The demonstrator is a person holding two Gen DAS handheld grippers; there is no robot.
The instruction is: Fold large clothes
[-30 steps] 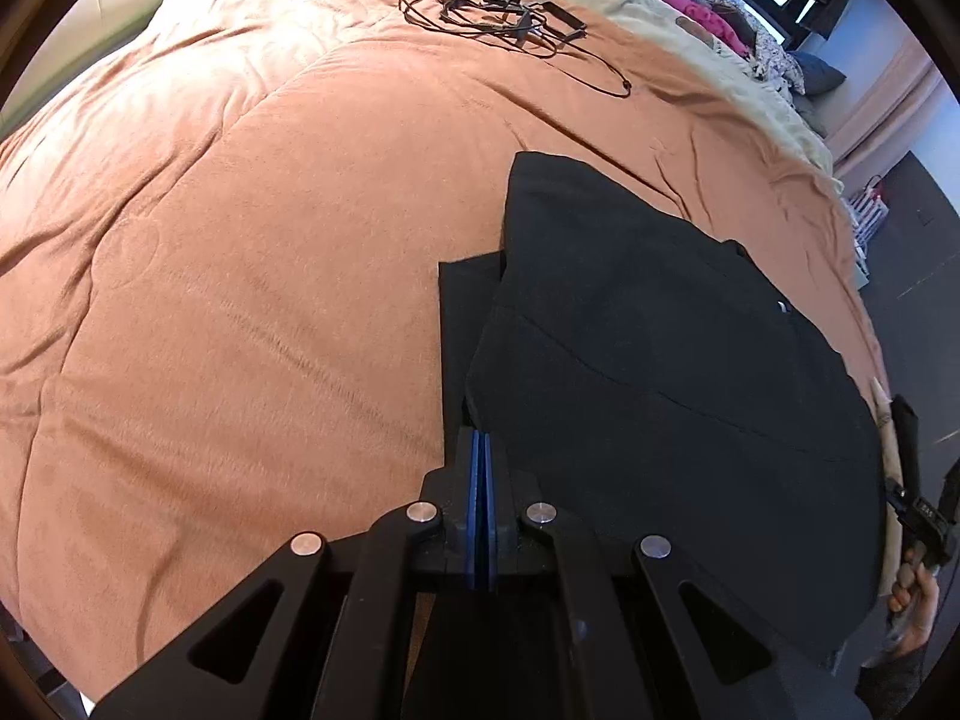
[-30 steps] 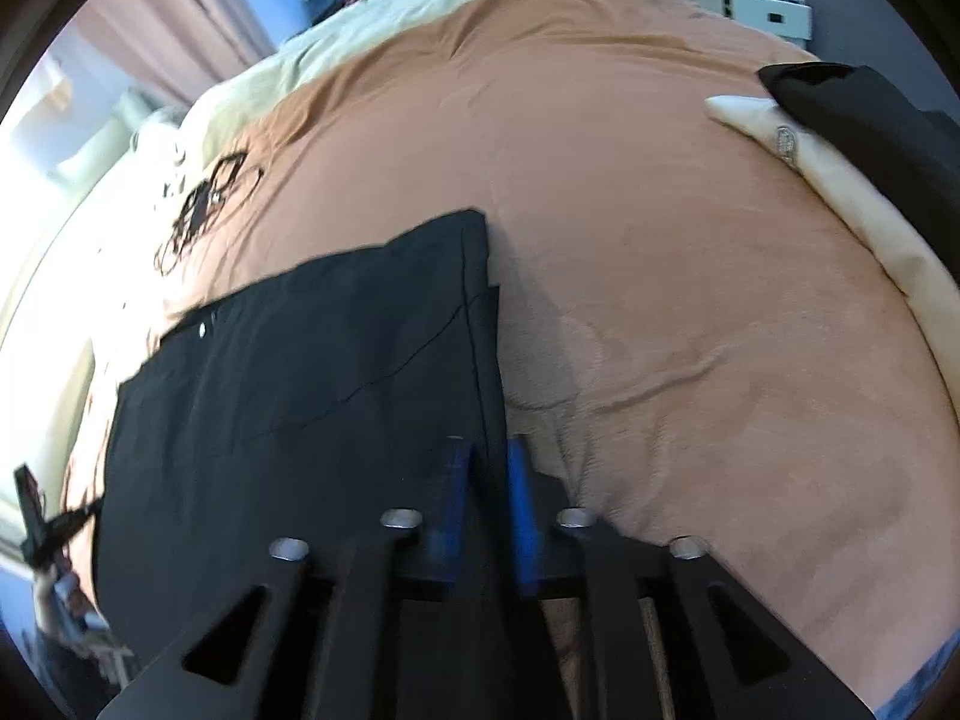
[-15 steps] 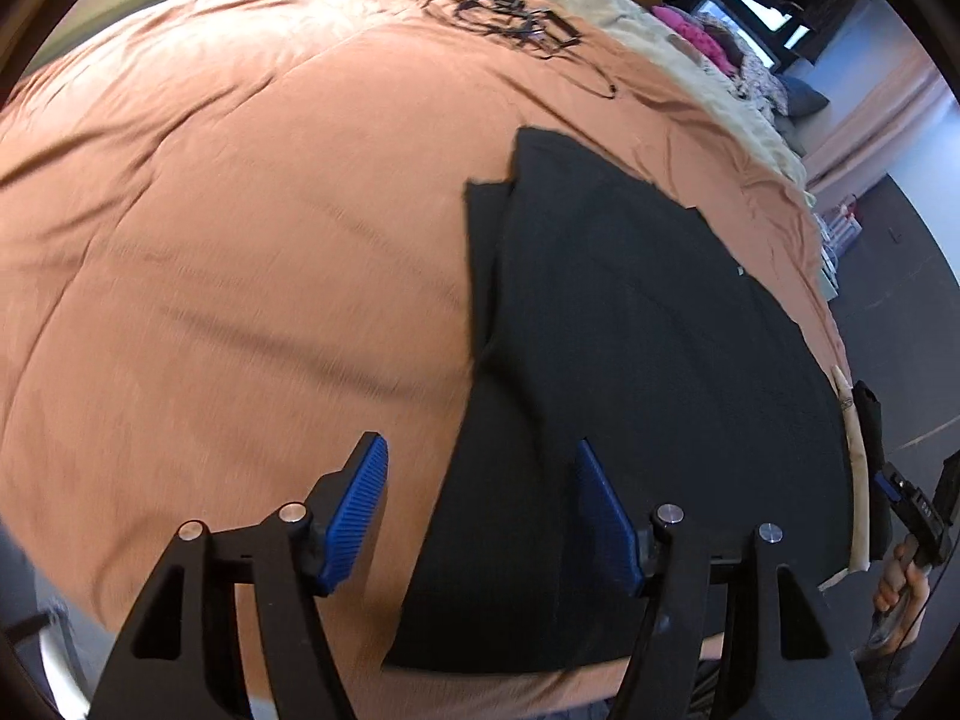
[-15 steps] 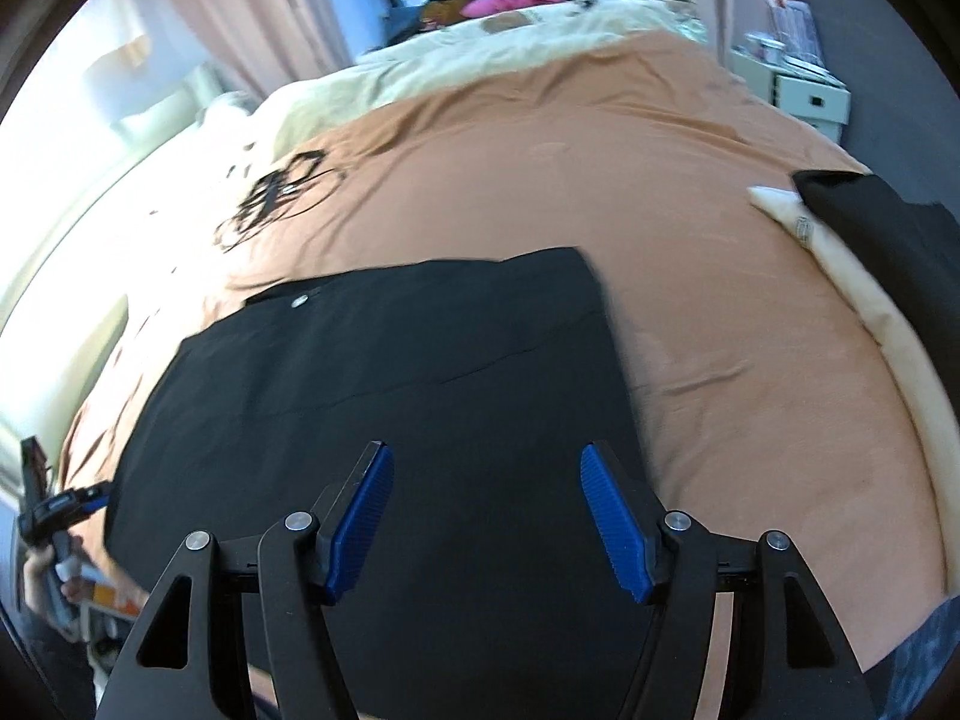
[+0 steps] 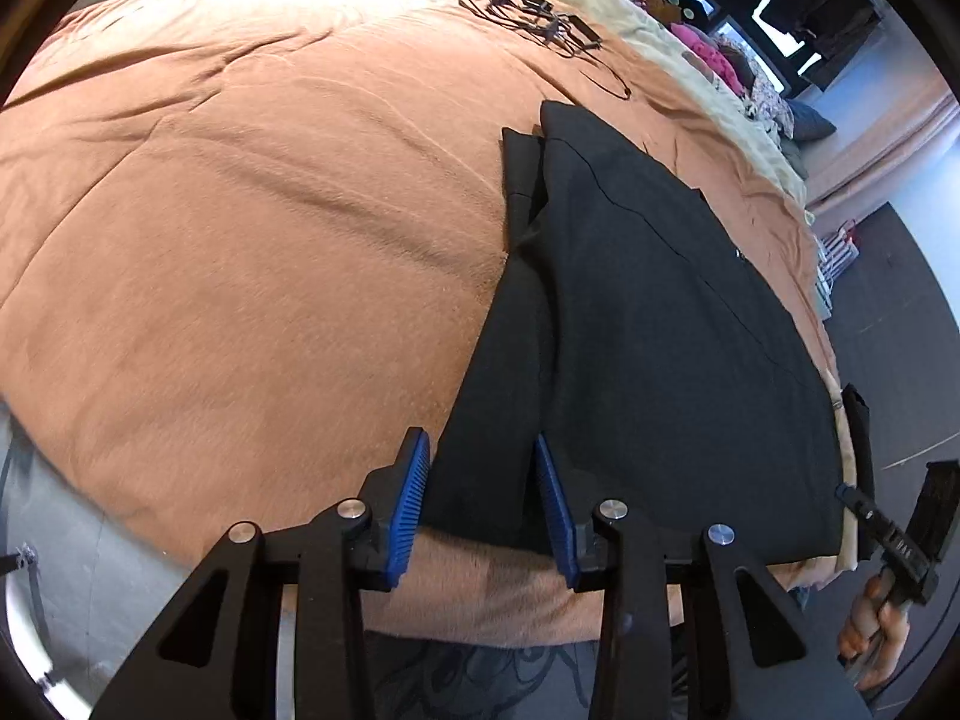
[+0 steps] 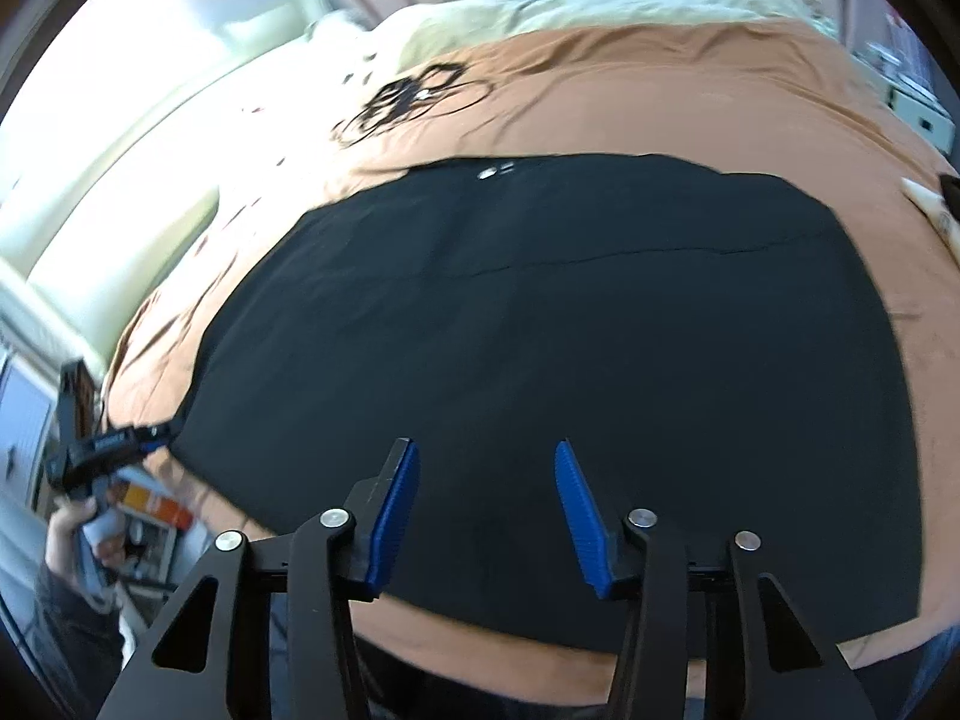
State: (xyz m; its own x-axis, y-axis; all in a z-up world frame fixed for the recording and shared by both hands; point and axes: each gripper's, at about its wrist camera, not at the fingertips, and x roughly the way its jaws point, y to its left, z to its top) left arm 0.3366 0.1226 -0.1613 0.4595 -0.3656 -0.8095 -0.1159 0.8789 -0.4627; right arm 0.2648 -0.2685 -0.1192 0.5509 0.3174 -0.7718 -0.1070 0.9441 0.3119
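Observation:
A large black garment lies folded flat on the orange-brown bedspread, its near edge by the bed's front edge. It also fills the middle of the right wrist view. My left gripper is open and empty, hovering over the garment's near left corner. My right gripper is open and empty above the garment's near edge. The other gripper shows at the far edge of each view, held in a hand.
A tangle of black cables lies at the far side of the bed, also in the right wrist view. A cream blanket and another dark garment lie at the bed's right edge. Pillows and clutter sit beyond.
Both grippers were shut on the garment's edge a second ago. They opened, let the cloth go, and pulled back toward the bed's front edge. The garment now lies flat.

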